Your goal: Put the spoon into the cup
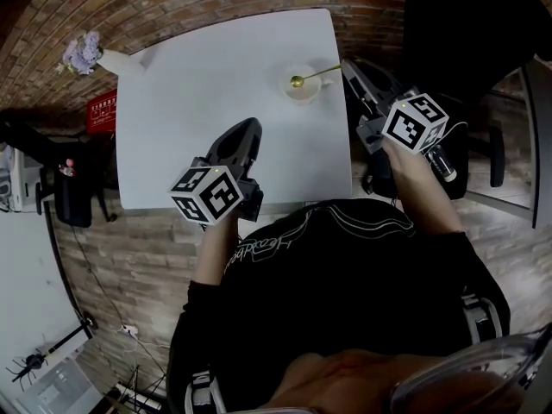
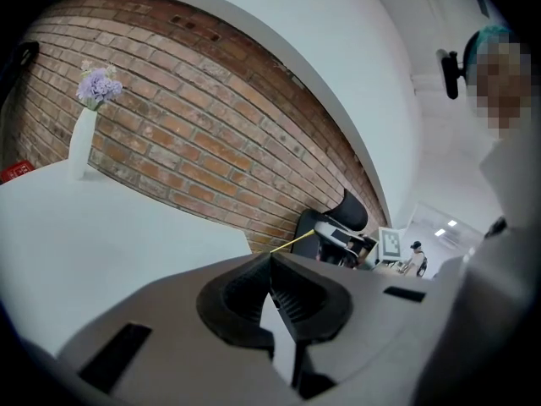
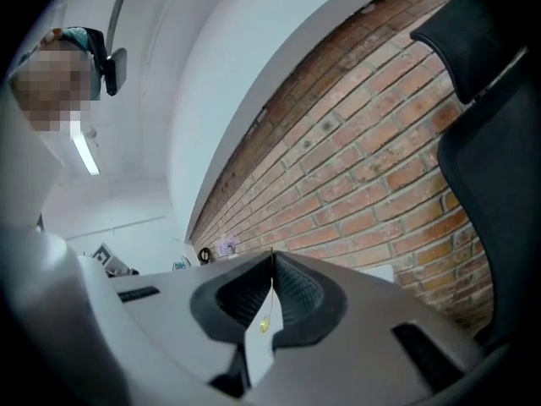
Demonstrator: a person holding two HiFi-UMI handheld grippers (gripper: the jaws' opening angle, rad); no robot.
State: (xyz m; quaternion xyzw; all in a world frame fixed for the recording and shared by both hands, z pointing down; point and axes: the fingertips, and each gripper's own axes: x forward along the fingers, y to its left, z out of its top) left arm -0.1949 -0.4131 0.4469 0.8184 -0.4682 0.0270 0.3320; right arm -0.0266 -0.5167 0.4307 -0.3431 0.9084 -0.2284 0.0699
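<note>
The right tool (image 1: 348, 67) pinches the spoon (image 1: 317, 75) by its handle end, bowl over the cup (image 1: 302, 93) just ahead; the left tool (image 1: 251, 127) is pressed together, empty.

- Spoon (image 1: 315, 76): where its handle end meets the right gripper (image 1: 345, 65) is too small to judge in the head view. In the right gripper view only a gold sliver shows between the closed fingers (image 3: 296, 290).
- Cup (image 1: 302, 84): cannot be made out in either gripper view.
- Red box (image 1: 102, 110): partly behind the tabletop (image 1: 216, 76) edge, print unreadable.
- Chair (image 3: 494, 117): cut off by the frame edge.
</note>
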